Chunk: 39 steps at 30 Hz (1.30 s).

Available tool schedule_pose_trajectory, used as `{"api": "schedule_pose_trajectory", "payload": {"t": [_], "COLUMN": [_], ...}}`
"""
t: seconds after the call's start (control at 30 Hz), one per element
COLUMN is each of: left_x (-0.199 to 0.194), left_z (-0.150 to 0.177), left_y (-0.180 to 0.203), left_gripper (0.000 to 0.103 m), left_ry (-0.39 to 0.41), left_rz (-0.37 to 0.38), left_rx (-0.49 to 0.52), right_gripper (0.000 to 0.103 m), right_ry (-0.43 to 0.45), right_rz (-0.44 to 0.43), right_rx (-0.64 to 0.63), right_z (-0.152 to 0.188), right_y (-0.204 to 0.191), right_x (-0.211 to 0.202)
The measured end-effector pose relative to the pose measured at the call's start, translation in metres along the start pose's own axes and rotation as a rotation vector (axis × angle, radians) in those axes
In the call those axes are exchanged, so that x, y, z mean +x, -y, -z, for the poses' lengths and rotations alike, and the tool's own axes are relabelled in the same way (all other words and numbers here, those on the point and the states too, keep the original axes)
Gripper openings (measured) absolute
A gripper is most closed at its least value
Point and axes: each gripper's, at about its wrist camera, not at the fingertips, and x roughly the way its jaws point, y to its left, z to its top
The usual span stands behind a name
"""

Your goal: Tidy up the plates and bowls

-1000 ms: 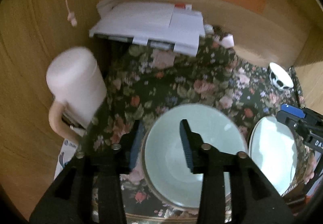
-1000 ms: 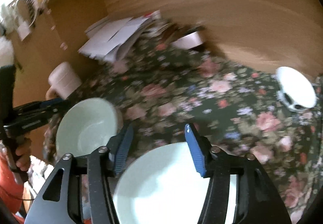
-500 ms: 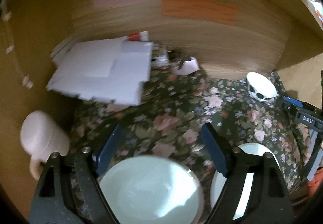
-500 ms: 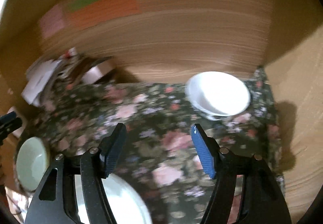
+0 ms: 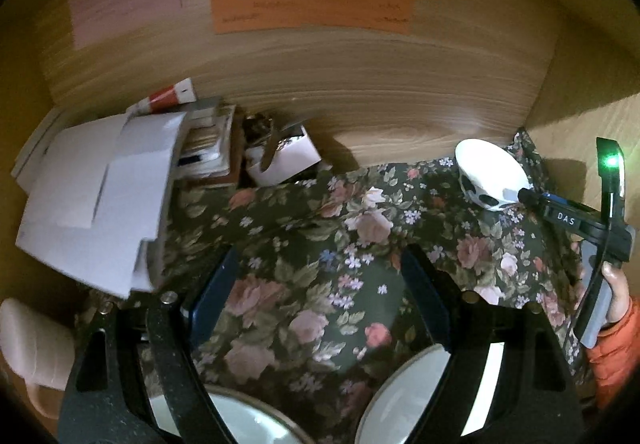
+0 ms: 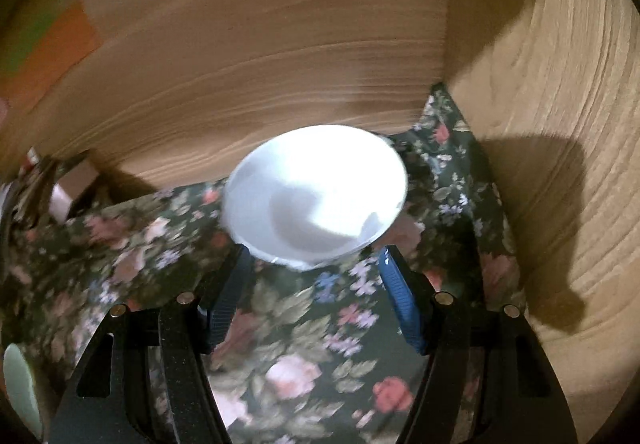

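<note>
White bowl just ahead of R gripper

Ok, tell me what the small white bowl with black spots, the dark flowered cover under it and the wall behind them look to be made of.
Small white bowl with black spots: probably glazed ceramic; its inside shines bright and smooth under the light.
Dark flowered cover: looks like printed cloth, matt, with a crumpled edge at the corner.
Wall: wood or wood-look laminate, with visible grain lines and a low sheen; which one cannot be told.

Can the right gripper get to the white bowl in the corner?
Probably yes. The right gripper is open and right in front of the white bowl, with only flowery cloth between them and nothing blocking.
</note>
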Motion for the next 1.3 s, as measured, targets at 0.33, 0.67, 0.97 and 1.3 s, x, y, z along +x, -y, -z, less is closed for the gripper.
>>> {"api": "schedule_pose_trajectory", "payload": {"t": [0.33,0.67,0.97,1.3], "left_x": [0.036,0.051,0.054,0.062], "left_z": [-0.014,-0.014,-0.012,-0.004], "left_y": [0.015,0.020,0.028,0.037], "left_gripper": [0.083,0.083,0.083,0.083], "left_ry": [-0.048,-0.068,-0.075,-0.120], "left_rz": [0.008,0.020,0.017,0.010], "left_rx": [0.029,0.027,0.045,0.091], "right_gripper": [0.056,0.035,0.032,0.029], "right_ry": [-0.057,-0.096,-0.126,-0.194], "right_rz": [-0.006,-0.058,-0.136,-0.273], "right_rx": [0.049,0.040,-0.104,-0.247], "right_z": [-0.005,-0.012,-0.002,0.021], "right_y": [0.017,0.026,-0.013,-0.055], "right_x": [0.031,0.048,0.045,0.027]}}
